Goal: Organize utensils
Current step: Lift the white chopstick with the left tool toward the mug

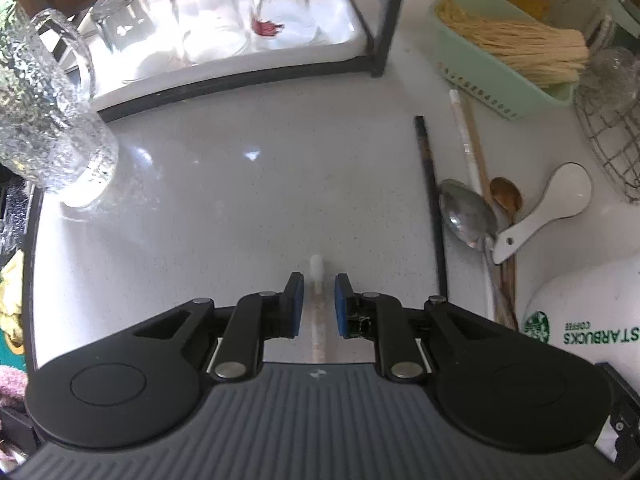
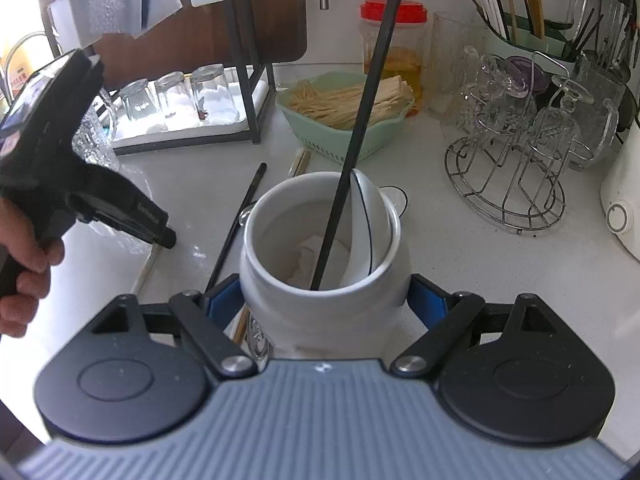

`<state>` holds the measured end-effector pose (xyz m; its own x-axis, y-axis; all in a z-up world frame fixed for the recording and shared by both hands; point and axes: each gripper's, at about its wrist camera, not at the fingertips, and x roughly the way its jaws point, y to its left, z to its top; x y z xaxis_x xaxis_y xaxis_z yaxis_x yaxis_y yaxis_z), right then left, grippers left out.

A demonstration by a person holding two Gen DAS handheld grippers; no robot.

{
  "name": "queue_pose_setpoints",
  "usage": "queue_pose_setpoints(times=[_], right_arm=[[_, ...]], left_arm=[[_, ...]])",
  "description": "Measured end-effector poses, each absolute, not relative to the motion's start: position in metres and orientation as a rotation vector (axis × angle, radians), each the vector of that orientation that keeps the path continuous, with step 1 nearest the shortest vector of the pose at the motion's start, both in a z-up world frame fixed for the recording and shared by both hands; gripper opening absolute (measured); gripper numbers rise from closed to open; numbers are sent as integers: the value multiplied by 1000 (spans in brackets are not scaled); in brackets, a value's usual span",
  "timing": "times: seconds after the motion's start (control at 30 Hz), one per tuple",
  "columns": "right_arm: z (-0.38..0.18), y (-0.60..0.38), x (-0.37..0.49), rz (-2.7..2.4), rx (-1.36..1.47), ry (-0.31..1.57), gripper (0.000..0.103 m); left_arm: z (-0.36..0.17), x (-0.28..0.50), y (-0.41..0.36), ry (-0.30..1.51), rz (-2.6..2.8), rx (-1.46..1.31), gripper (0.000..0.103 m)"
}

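Glossy white ceramic mug [image 2: 324,292], shiny metal spoon [image 1: 466,214], speckled smooth countertop [image 1: 240,200]

Glasses [image 1: 208,12]: upturned on a white tray, far beyond the jaws.
Green basket [image 2: 340,120]: straw-coloured sticks, beyond the jaws.

left gripper [image 1: 318,304]: jaws slightly apart, pale chopstick [image 1: 317,312] lying between them, pads not pressing | 2 o'clock: black chopstick [image 1: 431,204], metal spoon [image 1: 466,214], white ceramic spoon [image 1: 548,208] | 4 o'clock: white mug [image 1: 592,312] | 11 o'clock: upturned glasses [image 1: 200,12]
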<state>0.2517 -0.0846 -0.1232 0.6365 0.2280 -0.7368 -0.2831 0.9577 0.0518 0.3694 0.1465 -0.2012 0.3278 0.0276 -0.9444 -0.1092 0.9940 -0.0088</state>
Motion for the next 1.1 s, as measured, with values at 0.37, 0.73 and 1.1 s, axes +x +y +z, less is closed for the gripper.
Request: queue_pose_setpoints(times=[0.37, 0.73, 1.1], right_arm=[[-126, -85, 250, 295, -66, 791, 90], [-127, -81, 256, 306, -80, 784, 90], [-129, -85, 252, 328, -86, 763, 90]], left_arm=[[-203, 374, 143, 1218, 72, -39, 8], [-144, 363, 134, 1063, 20, -123, 8], [-86, 333, 118, 946, -69, -142, 7]])
